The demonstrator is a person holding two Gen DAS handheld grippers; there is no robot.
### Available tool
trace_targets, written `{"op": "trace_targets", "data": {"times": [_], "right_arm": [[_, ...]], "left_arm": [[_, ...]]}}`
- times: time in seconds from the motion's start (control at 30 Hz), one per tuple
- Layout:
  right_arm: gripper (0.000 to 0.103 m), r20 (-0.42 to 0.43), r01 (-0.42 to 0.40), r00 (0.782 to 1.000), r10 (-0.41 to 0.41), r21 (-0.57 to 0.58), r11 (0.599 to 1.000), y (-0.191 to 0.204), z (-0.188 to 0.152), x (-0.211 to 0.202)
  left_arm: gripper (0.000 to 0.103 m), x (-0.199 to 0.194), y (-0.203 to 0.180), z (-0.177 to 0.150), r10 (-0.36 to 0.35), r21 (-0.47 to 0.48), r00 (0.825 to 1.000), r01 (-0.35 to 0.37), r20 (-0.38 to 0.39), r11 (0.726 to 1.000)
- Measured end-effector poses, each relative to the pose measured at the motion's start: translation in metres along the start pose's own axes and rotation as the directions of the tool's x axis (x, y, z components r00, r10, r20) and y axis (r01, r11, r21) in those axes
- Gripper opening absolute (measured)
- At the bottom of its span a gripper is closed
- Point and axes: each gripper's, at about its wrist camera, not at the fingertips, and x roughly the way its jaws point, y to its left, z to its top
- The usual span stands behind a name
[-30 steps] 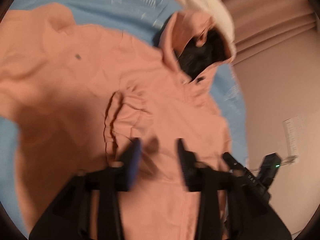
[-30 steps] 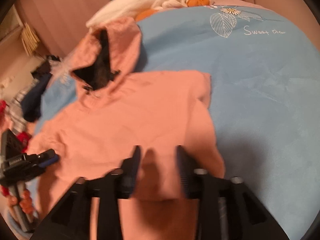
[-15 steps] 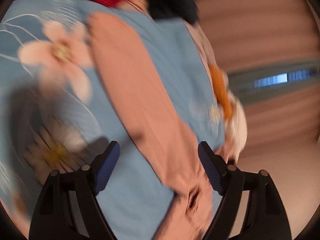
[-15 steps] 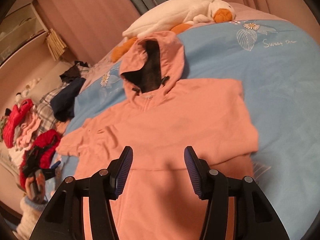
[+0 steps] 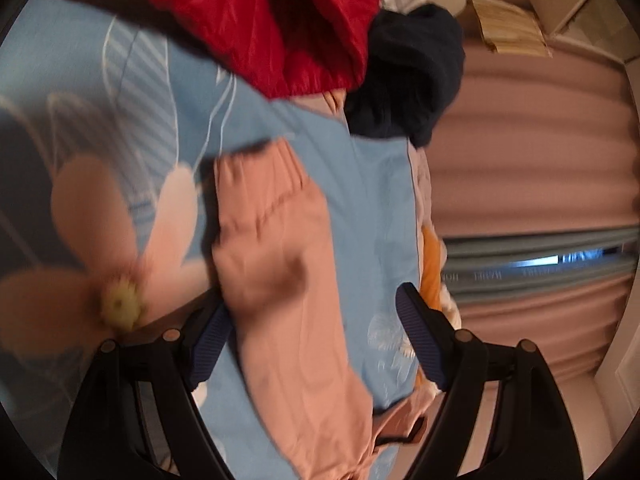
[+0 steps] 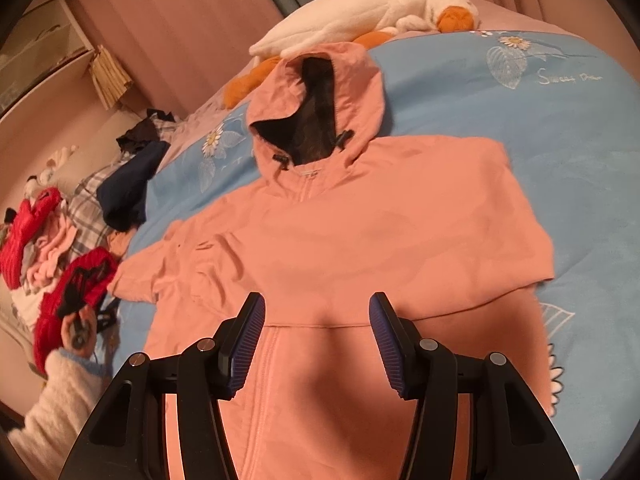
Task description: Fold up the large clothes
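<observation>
A pink hooded jacket lies spread on a bed while two hand-held grippers hover over it, both empty.

Left wrist view: the left hand-held gripper [image 5: 312,340] has its jaws spread wide, pinching nothing. A sleeve [image 5: 276,264] of the pink jacket runs up the middle of the frame between the jaws, its cuff ending at centre on the blue floral bedspread [image 5: 360,184]. A red garment [image 5: 256,12] fills the top, with a dark navy garment [image 5: 408,76] at upper right. Right wrist view: the right hand-held gripper [image 6: 317,344] at bottom centre has its jaws apart, gripping nothing, over the lower front of the pink hooded jacket [image 6: 360,232]. The jacket lies flat in mid-frame, hood [image 6: 316,112] toward the top, one sleeve stretched to the left. A white and orange plush toy [image 6: 360,12] lies at upper centre. At lower left, a hand [image 6: 78,326] in a white fluffy sleeve [image 6: 56,404] is blurred against a pile of clothes [image 6: 44,232].
</observation>
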Motion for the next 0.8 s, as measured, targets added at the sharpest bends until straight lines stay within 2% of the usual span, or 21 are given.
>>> {"op": "trace_targets", "data": {"times": [0.07,0.1,0.17,0.23,0.27,0.37,0.47,0.5,0.63,0.73,0.8], "right_arm": [[0.054,0.001,-0.003,1.0,0.003,-0.007,1.0,0.003,0.0,0.002],[0.054,-0.002,-0.005,1.0,0.005,-0.011,1.0,0.005,-0.001,0.004],[0.054,-0.003,-0.008,1.0,0.008,-0.013,1.0,0.007,-0.001,0.006],[0.054,-0.004,-0.007,1.0,0.007,-0.012,1.0,0.007,-0.002,0.006],[0.054,-0.003,-0.007,1.0,0.007,-0.011,1.0,0.007,-0.002,0.006],[0.054,-0.006,0.004,1.0,-0.004,-0.003,1.0,0.005,-0.002,0.006],[0.054,-0.005,0.008,1.0,-0.008,0.013,1.0,0.001,-0.003,0.004],[0.054,-0.004,0.011,1.0,-0.011,0.015,1.0,0.001,-0.003,0.003],[0.054,-0.001,0.008,1.0,-0.008,0.03,1.0,0.0,-0.004,0.0],[0.054,-0.001,-0.005,1.0,0.005,0.037,0.999,0.002,-0.006,-0.001],[0.054,0.003,-0.014,1.0,0.014,0.037,0.999,0.004,-0.008,-0.002]], "left_arm": [[0.079,0.003,-0.004,0.004,0.039,0.006,0.999,-0.039,0.03,0.999],[0.075,0.003,-0.008,0.006,0.073,0.024,0.996,-0.074,0.048,0.997],[0.059,0.007,-0.014,0.006,0.154,0.068,0.985,-0.159,0.076,0.985],[0.017,0.013,-0.015,0.005,0.217,0.103,0.973,-0.224,0.075,0.969],[0.011,0.016,-0.013,0.005,0.225,0.104,0.972,-0.231,0.063,0.967],[0.009,0.013,-0.013,0.002,0.252,0.121,0.965,-0.26,0.078,0.958],[0.003,0.007,-0.032,-0.01,0.299,0.245,0.947,-0.319,0.118,0.915],[0.003,0.008,-0.041,-0.013,0.294,0.283,0.948,-0.318,0.126,0.905],[0.003,-0.002,-0.095,-0.043,0.228,0.47,0.964,-0.267,0.14,0.841],[0.003,-0.006,-0.139,-0.075,0.17,0.588,0.979,-0.202,0.11,0.783],[0.003,-0.003,-0.161,-0.094,0.145,0.635,0.986,-0.163,0.081,0.755]]}}
